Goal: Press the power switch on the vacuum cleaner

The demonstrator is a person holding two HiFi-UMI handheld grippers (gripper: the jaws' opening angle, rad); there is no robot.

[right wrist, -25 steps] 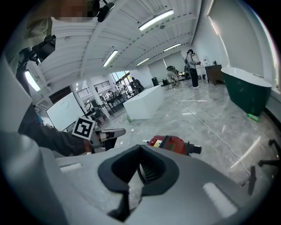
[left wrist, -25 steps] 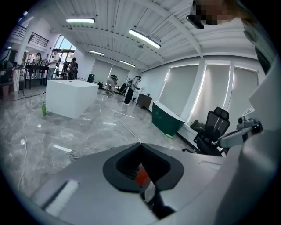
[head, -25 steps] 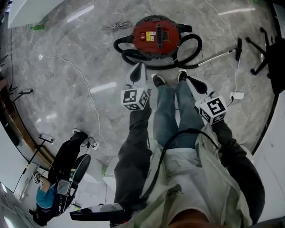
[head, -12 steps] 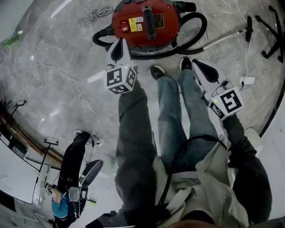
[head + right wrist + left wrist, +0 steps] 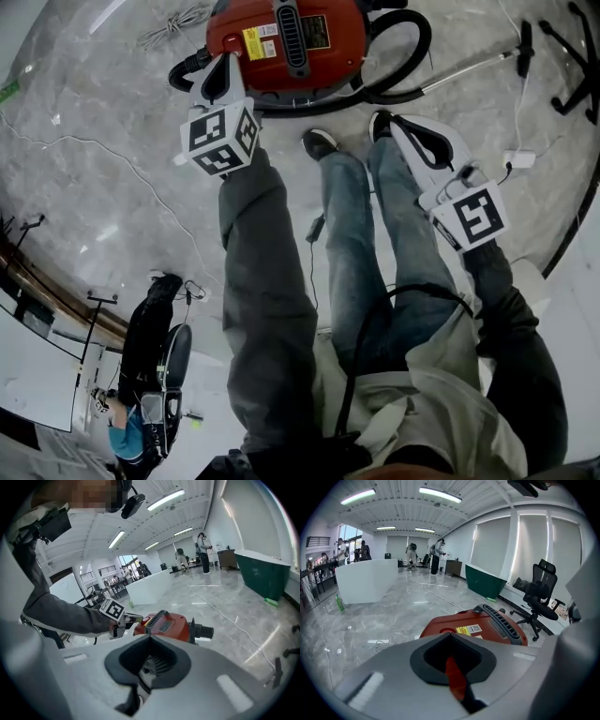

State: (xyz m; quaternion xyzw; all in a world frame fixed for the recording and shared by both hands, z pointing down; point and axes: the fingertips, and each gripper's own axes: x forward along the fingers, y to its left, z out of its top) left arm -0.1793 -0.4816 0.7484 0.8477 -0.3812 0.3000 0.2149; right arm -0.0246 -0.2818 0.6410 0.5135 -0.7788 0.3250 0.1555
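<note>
The red vacuum cleaner (image 5: 281, 37) lies on the marble floor at the top of the head view, with a black hose (image 5: 405, 52) looped round it. My left gripper (image 5: 217, 64) is shut and hangs over the vacuum's near left edge. In the left gripper view the vacuum cleaner (image 5: 487, 623) sits just beyond the shut jaws, and a round red button (image 5: 446, 631) shows on its top beside a yellow label. My right gripper (image 5: 396, 124) is shut and held back to the right of the person's shoes, apart from the vacuum cleaner (image 5: 164, 624).
A metal wand (image 5: 469, 73) runs right from the hose. A coiled cord (image 5: 173, 23) lies at the upper left, an office chair base (image 5: 581, 47) and a white adapter (image 5: 517, 159) at the right. The person's shoes (image 5: 319, 142) stand just before the vacuum.
My left gripper has moved forward from in front of the vacuum to over its near left edge. The view has closed in on the vacuum. The right gripper has stayed back.
</note>
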